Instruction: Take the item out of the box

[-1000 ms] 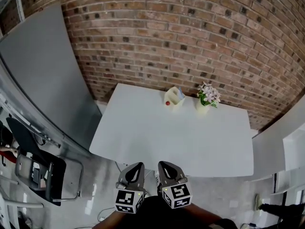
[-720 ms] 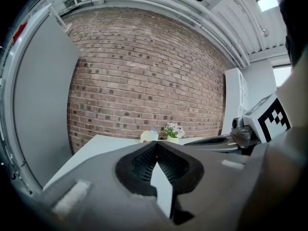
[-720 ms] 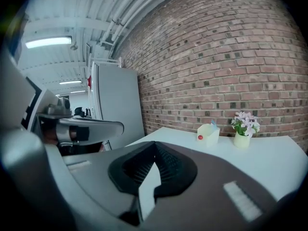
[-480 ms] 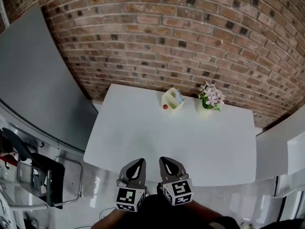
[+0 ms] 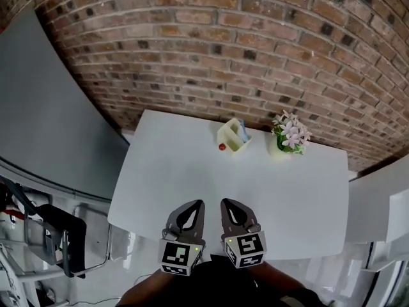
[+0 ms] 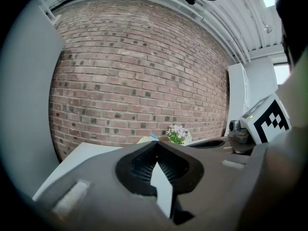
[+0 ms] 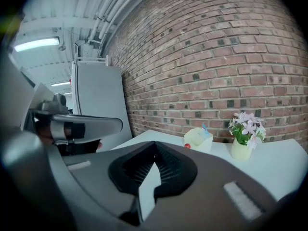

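A small cream box [image 5: 232, 136] stands at the far side of the white table [image 5: 192, 178], with a blue item [image 5: 242, 131] sticking out of its top. A tiny red object [image 5: 222, 147] lies beside the box. Both grippers hover side by side over the table's near edge, far from the box. My left gripper [image 5: 195, 205] is shut and holds nothing; so is my right gripper [image 5: 227, 204]. The right gripper view looks past its shut jaws at the box [image 7: 198, 139], the blue item [image 7: 205, 127] and the red object [image 7: 186, 146]. From the left gripper [image 6: 155, 144], only the box's top [image 6: 144, 139] shows.
A pale pot of pink flowers [image 5: 291, 133] stands right of the box, close to the brick wall [image 5: 211, 56]. A grey panel [image 5: 45, 114] and a dark chair [image 5: 54, 238] are at the left, with white cabinets [image 5: 383, 203] at the right.
The head view has drawn nearer to the table. Both grippers, earlier short of its near edge, now reach over it. Their jaws stay shut.
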`<state>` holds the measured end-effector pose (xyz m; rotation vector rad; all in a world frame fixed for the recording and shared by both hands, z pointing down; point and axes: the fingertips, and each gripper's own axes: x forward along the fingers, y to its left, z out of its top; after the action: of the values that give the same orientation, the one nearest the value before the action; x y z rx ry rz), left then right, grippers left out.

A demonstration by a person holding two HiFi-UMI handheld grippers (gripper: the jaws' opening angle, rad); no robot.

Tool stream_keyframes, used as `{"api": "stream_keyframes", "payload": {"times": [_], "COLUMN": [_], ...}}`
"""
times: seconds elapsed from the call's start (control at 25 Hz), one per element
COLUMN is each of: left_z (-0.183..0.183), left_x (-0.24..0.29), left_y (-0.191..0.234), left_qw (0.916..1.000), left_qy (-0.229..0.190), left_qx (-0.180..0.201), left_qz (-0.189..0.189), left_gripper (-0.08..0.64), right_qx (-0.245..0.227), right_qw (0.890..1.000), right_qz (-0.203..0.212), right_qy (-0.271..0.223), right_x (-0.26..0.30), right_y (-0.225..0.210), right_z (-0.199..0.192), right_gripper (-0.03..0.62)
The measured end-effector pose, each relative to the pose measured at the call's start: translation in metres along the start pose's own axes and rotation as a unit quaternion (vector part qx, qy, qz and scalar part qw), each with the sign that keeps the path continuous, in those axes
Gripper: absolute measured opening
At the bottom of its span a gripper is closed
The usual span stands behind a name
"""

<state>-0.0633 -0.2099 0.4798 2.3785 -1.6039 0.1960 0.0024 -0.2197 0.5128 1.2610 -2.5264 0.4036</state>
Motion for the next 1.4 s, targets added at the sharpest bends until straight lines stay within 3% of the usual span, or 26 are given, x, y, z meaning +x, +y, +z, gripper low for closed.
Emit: {"api": "stream_keyframes", "payload": {"times": [1.2, 1.4], "left_z": [-0.001, -0.001], "left_x": [0.187, 0.208], "left_y": [0.024, 0.026], "left_qw": [0.9996, 0.9995], "left_qy": [0.026, 0.029], "left_qx": [-0.001, -0.005], "left_qz": [-0.013, -0.013], "left_gripper": [0.006, 0.006], "right_qx": [-0.018, -0.016], "right_qw": [0.997, 0.997], "right_qz": [-0.074, -0.076], "right_qy": [0.02, 0.029], "right_x": [0.11, 0.123], "right_y": [-0.155, -0.171], "right_z": [0.023, 0.021], "right_gripper": [0.002, 0.032]}}
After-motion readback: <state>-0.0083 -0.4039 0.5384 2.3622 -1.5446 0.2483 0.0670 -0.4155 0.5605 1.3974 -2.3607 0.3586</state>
